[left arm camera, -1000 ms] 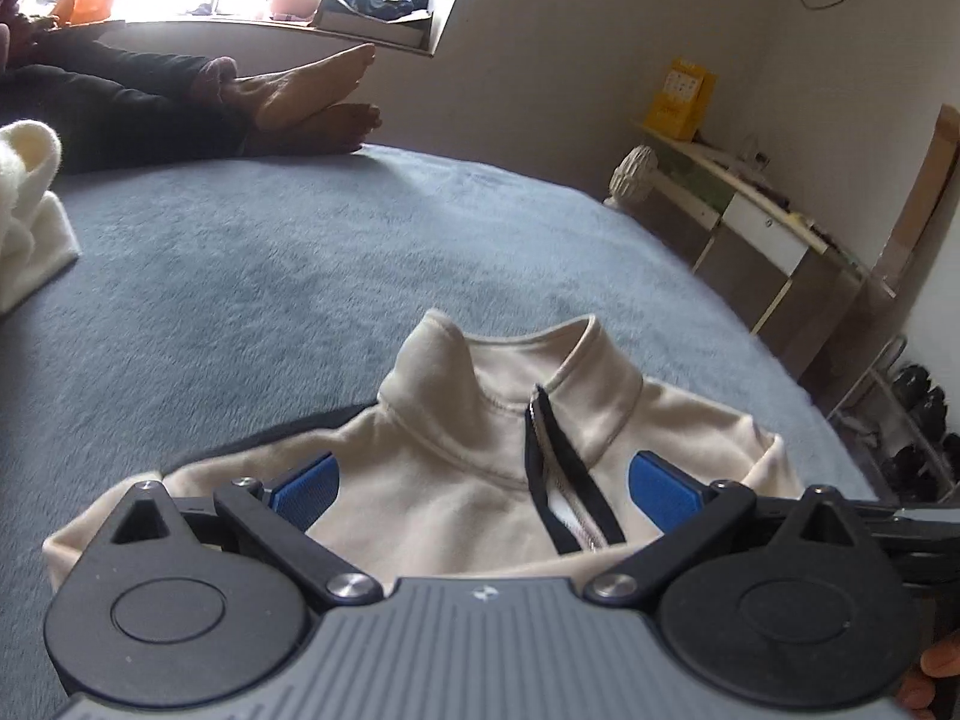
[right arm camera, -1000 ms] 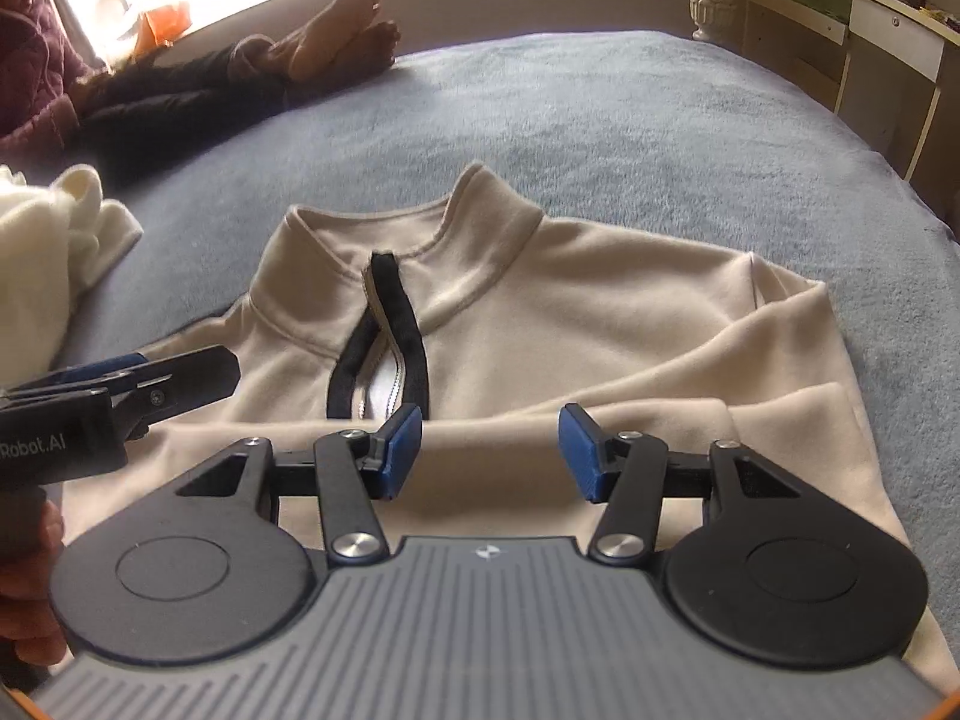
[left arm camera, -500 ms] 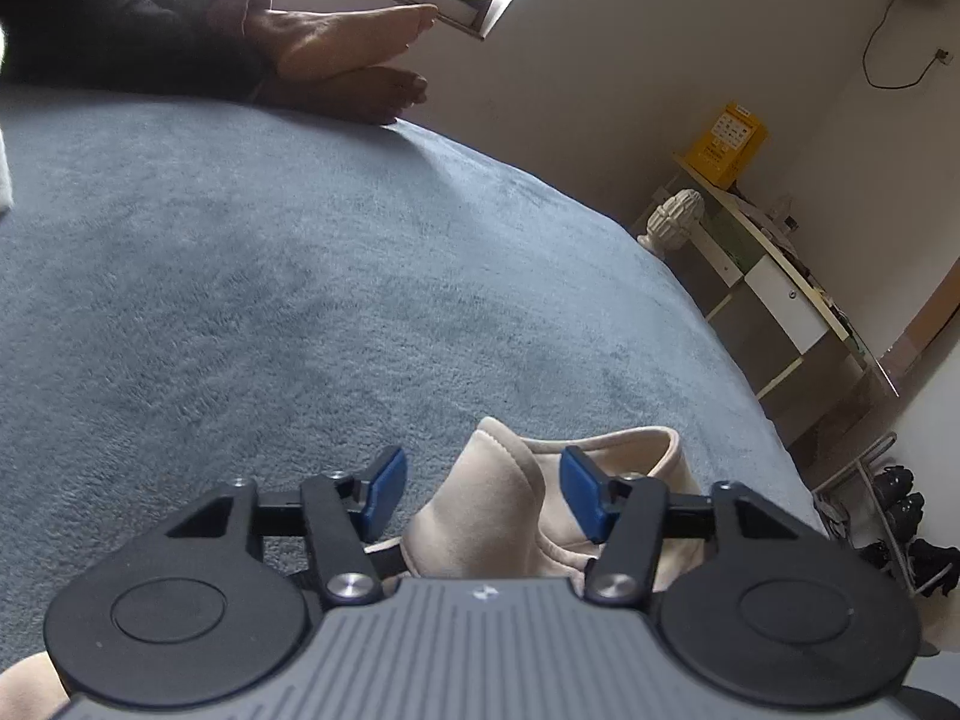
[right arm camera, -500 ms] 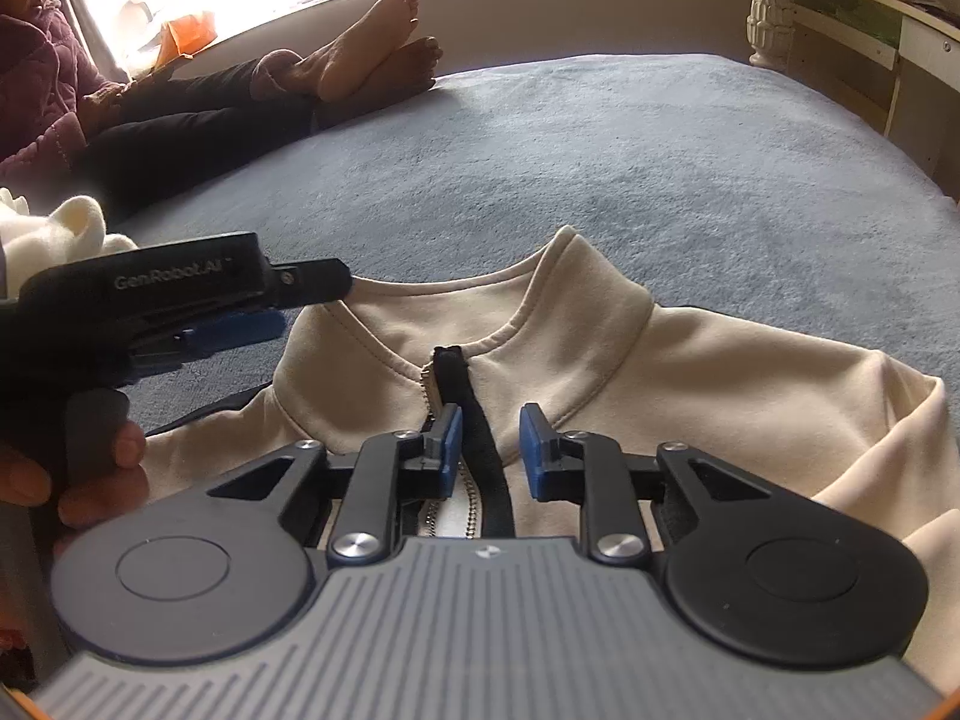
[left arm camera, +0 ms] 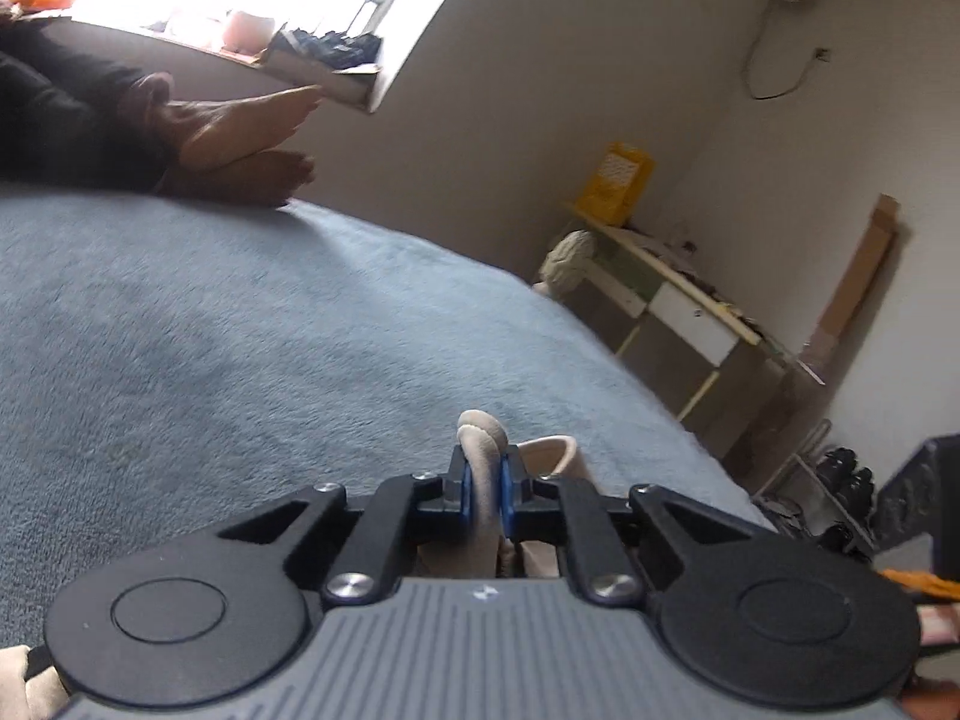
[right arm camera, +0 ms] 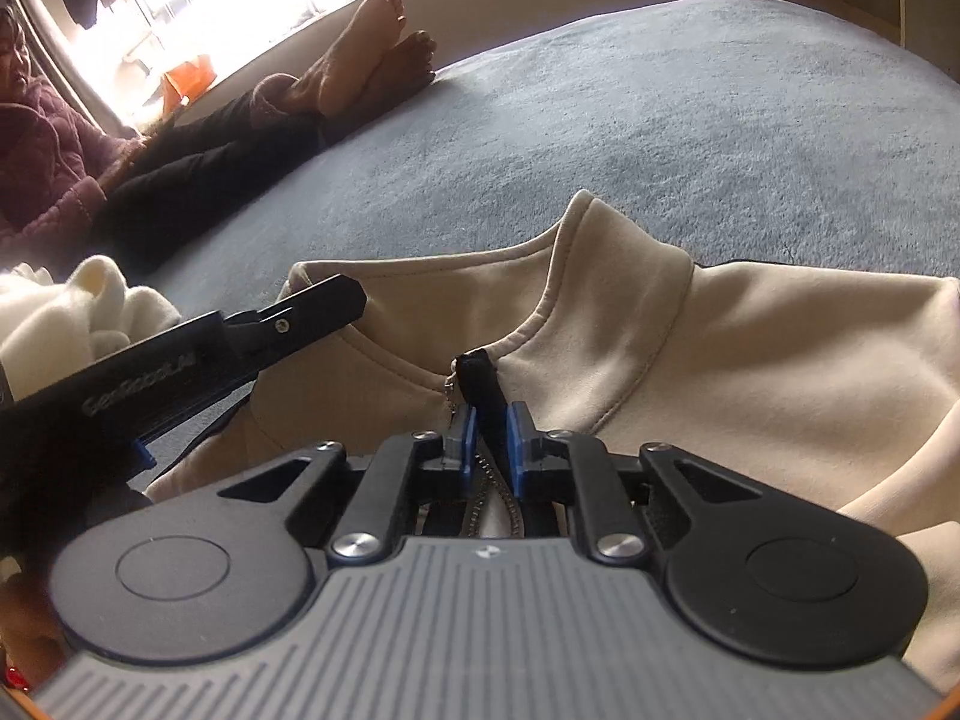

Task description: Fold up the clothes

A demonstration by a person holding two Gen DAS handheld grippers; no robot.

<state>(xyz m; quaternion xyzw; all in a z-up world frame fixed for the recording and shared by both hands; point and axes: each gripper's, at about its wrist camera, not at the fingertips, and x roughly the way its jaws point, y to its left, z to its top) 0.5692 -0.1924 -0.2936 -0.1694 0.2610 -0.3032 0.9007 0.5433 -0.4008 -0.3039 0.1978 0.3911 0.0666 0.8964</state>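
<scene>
Ok, L wrist view: left gripper (left arm camera: 485, 489) pinched tight on a fold of the beige pullover (left arm camera: 480, 438), blue pads (left arm camera: 462, 491) pressing fabric from both sides; a bit more of the collar shows just right of it. Grey-blue blanket (left arm camera: 240, 348) beyond, a person's bare feet (left arm camera: 240, 138) at the far edge, desk (left arm camera: 678, 300) by the wall.

R wrist view: right gripper (right arm camera: 487, 441) closed on the pullover's (right arm camera: 750, 360) black zipper placket (right arm camera: 480, 384), just below the collar. Pullover lies on the blanket (right arm camera: 660, 120), collar facing away. Left gripper's body (right arm camera: 180, 360) comes in from the left, tip at the collar's left side. White garment (right arm camera: 78, 312) beside it, far left.
</scene>
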